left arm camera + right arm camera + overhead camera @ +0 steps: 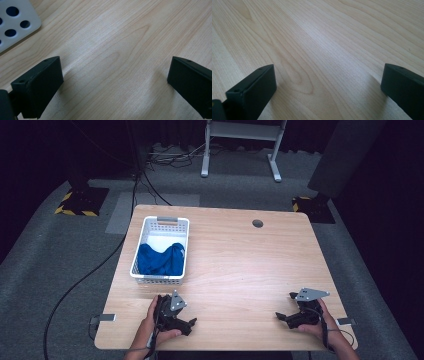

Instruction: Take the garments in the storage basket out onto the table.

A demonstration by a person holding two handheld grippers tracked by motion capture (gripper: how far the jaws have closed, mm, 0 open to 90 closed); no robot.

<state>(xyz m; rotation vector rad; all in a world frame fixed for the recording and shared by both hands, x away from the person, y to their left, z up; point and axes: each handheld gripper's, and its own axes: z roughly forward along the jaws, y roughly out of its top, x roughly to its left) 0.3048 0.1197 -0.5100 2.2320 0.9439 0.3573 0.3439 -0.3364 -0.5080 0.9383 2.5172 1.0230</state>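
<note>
A white perforated basket [161,222] stands on the left half of the wooden table [240,265], with a blue cloth [161,260] crumpled in its near end. My left gripper [186,312] rests on the table just in front of the basket, held by a hand. In the left gripper view its jaws stand wide apart over bare wood, and a corner of the basket [15,22] shows at the upper left. My right gripper [284,310] lies near the table's front right, also open, with nothing between its black jaws in the right gripper view.
A round cable hole [257,223] sits near the table's far edge. Metal clips [106,317] stick out at the front corners. A white stand [240,140] and black cables [90,275] lie on the grey floor beyond and to the left.
</note>
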